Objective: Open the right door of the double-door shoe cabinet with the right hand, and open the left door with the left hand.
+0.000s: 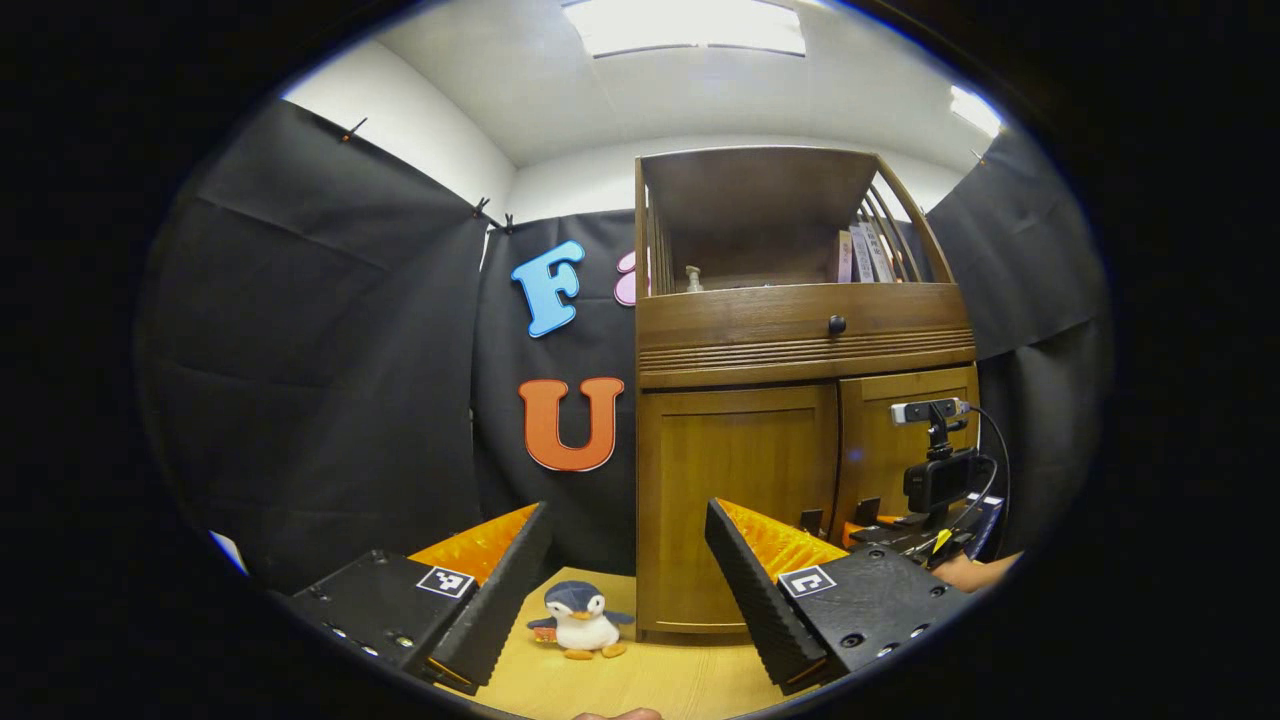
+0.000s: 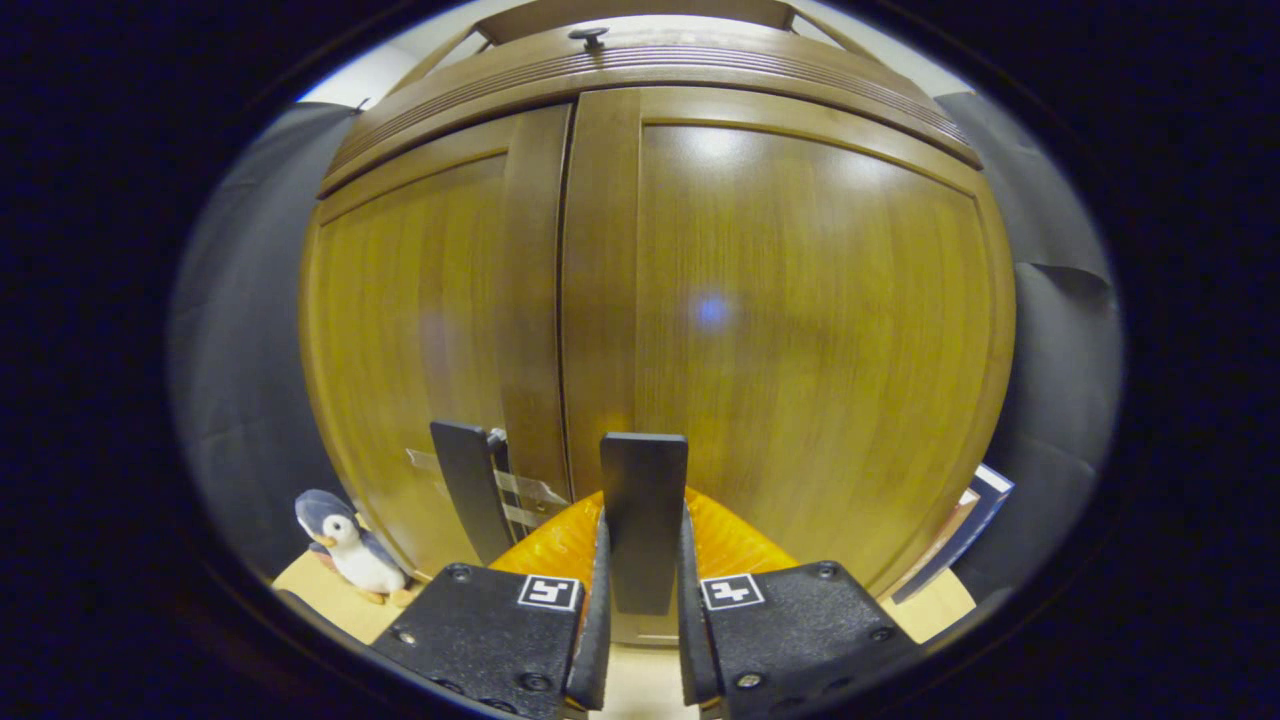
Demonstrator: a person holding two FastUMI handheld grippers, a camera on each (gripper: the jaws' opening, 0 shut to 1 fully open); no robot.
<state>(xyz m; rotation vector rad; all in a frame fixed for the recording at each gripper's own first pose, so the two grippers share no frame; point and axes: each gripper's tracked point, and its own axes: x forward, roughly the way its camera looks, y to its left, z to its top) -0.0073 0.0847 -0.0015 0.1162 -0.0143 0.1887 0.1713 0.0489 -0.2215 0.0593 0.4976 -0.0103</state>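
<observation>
The wooden shoe cabinet (image 1: pixel 800 400) stands on a light floor, both doors closed. In the left gripper view my left gripper (image 1: pixel 628 510) is open and empty, well back from the left door (image 1: pixel 735 500). My right gripper (image 1: pixel 930 480) sits farther off, low at the right door (image 1: pixel 905 440). In the right gripper view the right door (image 2: pixel 810 330) looms close. Its flat black handle (image 2: pixel 643 500) stands upright between the fingers, and my right gripper (image 2: pixel 643 560) is shut on it. The left door (image 2: pixel 420 340) carries a matching black handle (image 2: pixel 468 495), apart from my fingers.
A penguin plush (image 1: pixel 583 620) (image 2: pixel 350 545) sits on the floor at the cabinet's left corner. Above the doors is a drawer with a dark knob (image 1: pixel 836 324), then an open shelf with books (image 1: pixel 865 255). A flat blue-edged item (image 2: pixel 960 535) leans right of the cabinet.
</observation>
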